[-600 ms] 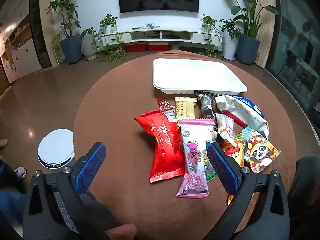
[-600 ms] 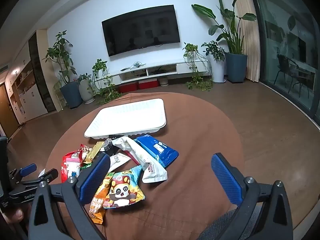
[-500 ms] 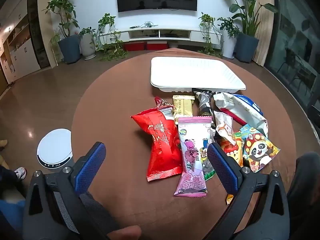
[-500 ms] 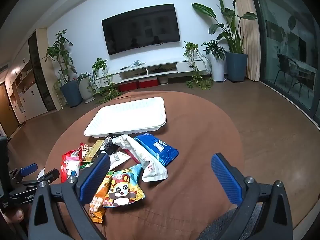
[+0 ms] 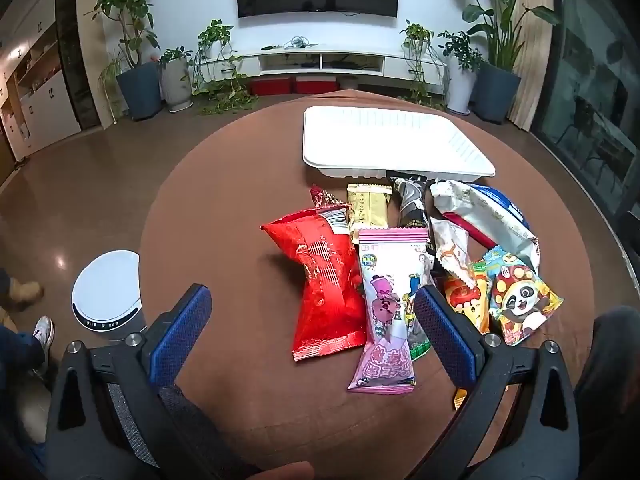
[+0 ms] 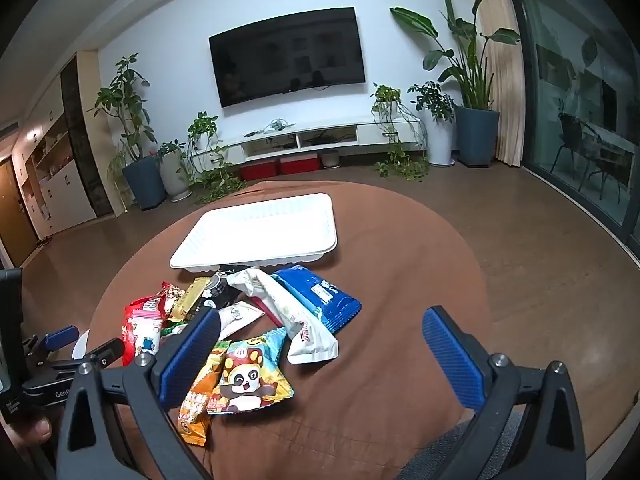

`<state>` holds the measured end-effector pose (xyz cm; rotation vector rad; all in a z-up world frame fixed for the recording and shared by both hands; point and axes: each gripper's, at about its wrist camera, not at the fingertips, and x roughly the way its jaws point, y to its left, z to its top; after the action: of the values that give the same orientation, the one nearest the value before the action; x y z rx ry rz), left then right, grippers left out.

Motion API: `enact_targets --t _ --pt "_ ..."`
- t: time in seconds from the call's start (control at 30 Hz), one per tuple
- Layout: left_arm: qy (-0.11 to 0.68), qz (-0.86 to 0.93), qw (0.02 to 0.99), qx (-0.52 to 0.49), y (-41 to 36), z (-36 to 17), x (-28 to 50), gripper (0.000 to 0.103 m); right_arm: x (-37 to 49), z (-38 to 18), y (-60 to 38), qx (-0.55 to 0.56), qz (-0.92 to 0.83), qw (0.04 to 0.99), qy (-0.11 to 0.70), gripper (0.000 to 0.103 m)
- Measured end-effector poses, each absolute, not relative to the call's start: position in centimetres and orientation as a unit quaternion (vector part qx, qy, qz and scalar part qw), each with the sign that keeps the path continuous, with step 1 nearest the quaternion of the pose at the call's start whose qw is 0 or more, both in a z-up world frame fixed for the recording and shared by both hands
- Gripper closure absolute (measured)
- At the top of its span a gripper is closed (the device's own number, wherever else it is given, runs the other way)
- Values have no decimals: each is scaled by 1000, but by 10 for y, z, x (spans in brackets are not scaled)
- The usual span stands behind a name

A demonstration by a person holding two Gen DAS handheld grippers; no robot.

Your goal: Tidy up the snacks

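A pile of snack packets lies on the round brown table (image 5: 224,216), in front of an empty white tray (image 5: 384,140) (image 6: 260,232). The pile holds a red packet (image 5: 324,280), a pink packet (image 5: 386,320), a gold bar (image 5: 368,208), a panda packet (image 5: 520,304) (image 6: 248,376), an orange packet (image 6: 196,400), a long white packet (image 6: 288,308) and a blue packet (image 6: 320,296). My left gripper (image 5: 311,292) hovers open over the near ends of the red and pink packets and holds nothing. My right gripper (image 6: 322,314) hangs open and empty above the pile's right side.
A white round bin (image 5: 108,296) stands on the floor left of the table. A person's shoes (image 5: 24,292) show at the far left. Potted plants, a low TV stand (image 6: 320,140) and a wall television are behind. Glass doors (image 6: 580,120) are on the right.
The snacks and tray sit a little higher in the left wrist view than before. The right wrist view is almost unchanged. Both grippers stay open.
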<state>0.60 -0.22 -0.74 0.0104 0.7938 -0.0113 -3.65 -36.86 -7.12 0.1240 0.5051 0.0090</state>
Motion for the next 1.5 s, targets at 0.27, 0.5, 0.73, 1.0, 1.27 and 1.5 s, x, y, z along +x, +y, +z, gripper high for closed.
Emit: enact_targets --t 0.27,0.5,0.73,1.0,1.27,1.5 --pt "390 -8 921 10 -5 -9 6 0 -38 -70 -365 57 6 966 252 0" --pt "390 -9 921 8 -5 -10 7 0 -40 -67 -365 57 5 965 255 0" --pt "391 -10 920 8 -5 -10 7 0 -39 -68 -366 58 5 965 255 0" --pt "392 -10 920 8 -5 -10 7 0 -39 -69 -365 58 5 965 256 0" --pt "393 -10 920 8 -5 -12 8 0 -38 -69 -364 56 5 965 255 0" --pt "394 -9 919 7 -4 -14 9 0 -38 -69 -364 57 5 965 256 0"
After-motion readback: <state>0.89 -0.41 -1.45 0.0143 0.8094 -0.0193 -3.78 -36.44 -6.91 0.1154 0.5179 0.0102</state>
